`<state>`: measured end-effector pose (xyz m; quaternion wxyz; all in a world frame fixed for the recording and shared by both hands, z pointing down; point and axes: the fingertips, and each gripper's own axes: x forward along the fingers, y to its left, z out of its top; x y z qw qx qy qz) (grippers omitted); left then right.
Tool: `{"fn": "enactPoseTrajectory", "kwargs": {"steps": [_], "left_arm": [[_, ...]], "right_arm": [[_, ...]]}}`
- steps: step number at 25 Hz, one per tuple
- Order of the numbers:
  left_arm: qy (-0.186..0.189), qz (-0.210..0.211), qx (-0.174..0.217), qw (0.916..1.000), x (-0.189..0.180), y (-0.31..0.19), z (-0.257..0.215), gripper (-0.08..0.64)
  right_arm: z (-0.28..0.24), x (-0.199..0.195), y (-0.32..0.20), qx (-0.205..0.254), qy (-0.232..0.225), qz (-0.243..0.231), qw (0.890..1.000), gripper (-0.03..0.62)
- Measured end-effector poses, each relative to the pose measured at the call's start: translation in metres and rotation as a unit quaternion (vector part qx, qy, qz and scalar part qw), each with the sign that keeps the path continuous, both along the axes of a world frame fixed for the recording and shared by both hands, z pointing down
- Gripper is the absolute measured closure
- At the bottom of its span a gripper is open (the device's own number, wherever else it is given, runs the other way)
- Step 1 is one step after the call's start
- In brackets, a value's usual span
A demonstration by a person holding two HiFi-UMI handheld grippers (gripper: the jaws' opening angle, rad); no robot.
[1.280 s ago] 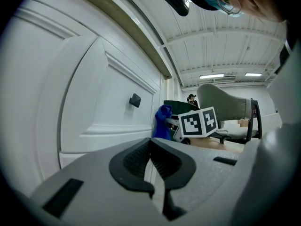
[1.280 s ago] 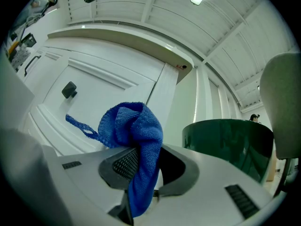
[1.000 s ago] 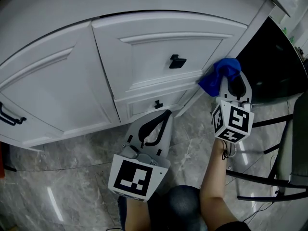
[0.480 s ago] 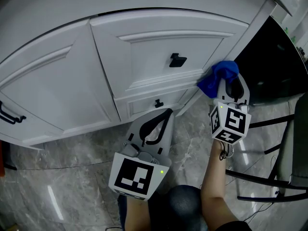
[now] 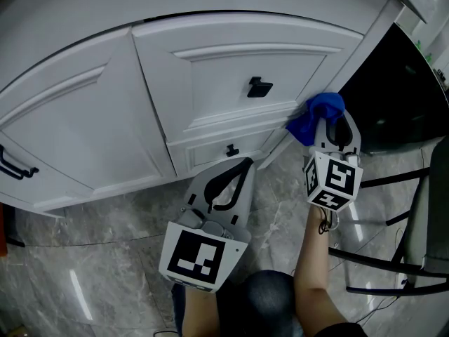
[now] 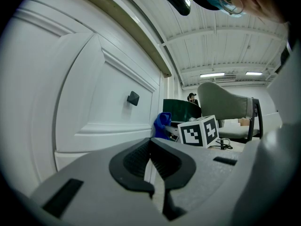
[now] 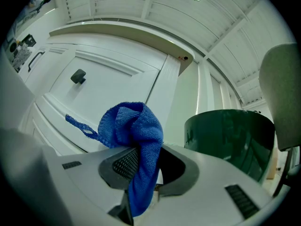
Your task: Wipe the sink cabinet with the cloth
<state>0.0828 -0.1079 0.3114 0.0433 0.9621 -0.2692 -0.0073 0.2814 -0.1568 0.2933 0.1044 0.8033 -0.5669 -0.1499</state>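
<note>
Left gripper [image 6: 150, 142], jaws seemingly together, faces the white cabinet door [image 6: 106, 102].

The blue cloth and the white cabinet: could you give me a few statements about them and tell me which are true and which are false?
1. The right gripper is clamped on the blue cloth. True.
2. The left gripper holds a sponge. False: its jaws are together with nothing between them.
3. The cloth is near the lower right corner of the white cabinet door. True.
4. The door's knob is gold. False: it is black.
</note>
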Motion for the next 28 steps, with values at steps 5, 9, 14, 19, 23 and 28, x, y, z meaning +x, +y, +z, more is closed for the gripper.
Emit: {"fn": "enactPoseTrajectory", "kwargs": {"steps": [5, 9, 14, 19, 23, 28], "left_arm": [[-0.001, 0.000, 0.000, 1.0000, 0.001, 0.000, 0.000, 0.557], [-0.002, 0.000, 0.001, 1.0000, 0.001, 0.000, 0.000, 0.557], [-0.003, 0.000, 0.002, 1.0000, 0.002, 0.000, 0.000, 0.557], [-0.004, 0.000, 0.001, 1.0000, 0.003, 0.001, 0.000, 0.557], [-0.005, 0.000, 0.002, 1.0000, 0.003, 0.001, -0.001, 0.557], [-0.007, 0.000, 0.004, 1.0000, 0.004, 0.002, -0.002, 0.557]], "right_arm": [[0.005, 0.000, 0.000, -0.004, 0.002, -0.001, 1.000, 0.476], [0.011, 0.000, -0.001, -0.009, 0.003, -0.001, 1.000, 0.477], [0.019, 0.000, -0.001, -0.016, 0.004, -0.002, 1.000, 0.477], [0.029, 0.001, -0.002, -0.027, 0.003, -0.003, 1.000, 0.476], [0.034, 0.001, -0.002, -0.033, 0.002, -0.005, 0.999, 0.477], [0.041, 0.002, -0.002, -0.041, 0.000, -0.006, 0.999, 0.476]]}}
